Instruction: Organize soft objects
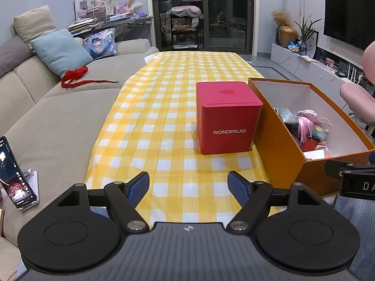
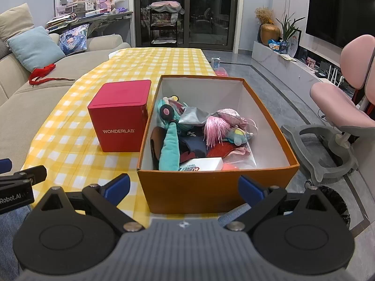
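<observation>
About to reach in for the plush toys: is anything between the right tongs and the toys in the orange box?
Only the orange box's near wall; the box is open-topped, so the right tongs can reach the teal plush from above.

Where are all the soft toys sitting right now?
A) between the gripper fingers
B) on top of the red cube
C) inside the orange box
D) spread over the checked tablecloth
C: the plush toys lie heaped inside the orange box, beside the closed red cube.
</observation>
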A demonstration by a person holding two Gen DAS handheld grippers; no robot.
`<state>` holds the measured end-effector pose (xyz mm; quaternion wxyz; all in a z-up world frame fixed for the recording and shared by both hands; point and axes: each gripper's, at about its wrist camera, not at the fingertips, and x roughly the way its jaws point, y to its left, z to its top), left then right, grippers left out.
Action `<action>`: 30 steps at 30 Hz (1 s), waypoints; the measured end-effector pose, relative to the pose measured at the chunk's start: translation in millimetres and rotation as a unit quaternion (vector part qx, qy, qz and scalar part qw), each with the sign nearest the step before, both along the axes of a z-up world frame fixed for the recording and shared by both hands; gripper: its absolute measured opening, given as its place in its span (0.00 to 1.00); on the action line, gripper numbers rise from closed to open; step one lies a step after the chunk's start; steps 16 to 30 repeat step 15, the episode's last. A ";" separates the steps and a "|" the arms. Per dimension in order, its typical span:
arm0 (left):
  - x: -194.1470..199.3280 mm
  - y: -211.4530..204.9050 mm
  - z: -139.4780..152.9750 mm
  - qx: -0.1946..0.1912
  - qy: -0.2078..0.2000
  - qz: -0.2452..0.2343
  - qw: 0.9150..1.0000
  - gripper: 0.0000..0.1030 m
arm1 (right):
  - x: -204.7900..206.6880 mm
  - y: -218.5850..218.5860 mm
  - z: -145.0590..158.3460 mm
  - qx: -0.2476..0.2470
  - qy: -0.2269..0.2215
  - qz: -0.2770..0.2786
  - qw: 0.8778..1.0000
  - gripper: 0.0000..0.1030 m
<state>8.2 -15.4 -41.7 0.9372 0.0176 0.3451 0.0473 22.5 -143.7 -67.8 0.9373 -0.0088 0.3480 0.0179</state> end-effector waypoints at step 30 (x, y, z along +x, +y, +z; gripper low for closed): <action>-1.9 0.1 1.5 -0.004 -0.004 0.000 1.000 0.86 | 0.4 1.7 -1.6 0.003 0.004 -0.004 1.000 0.94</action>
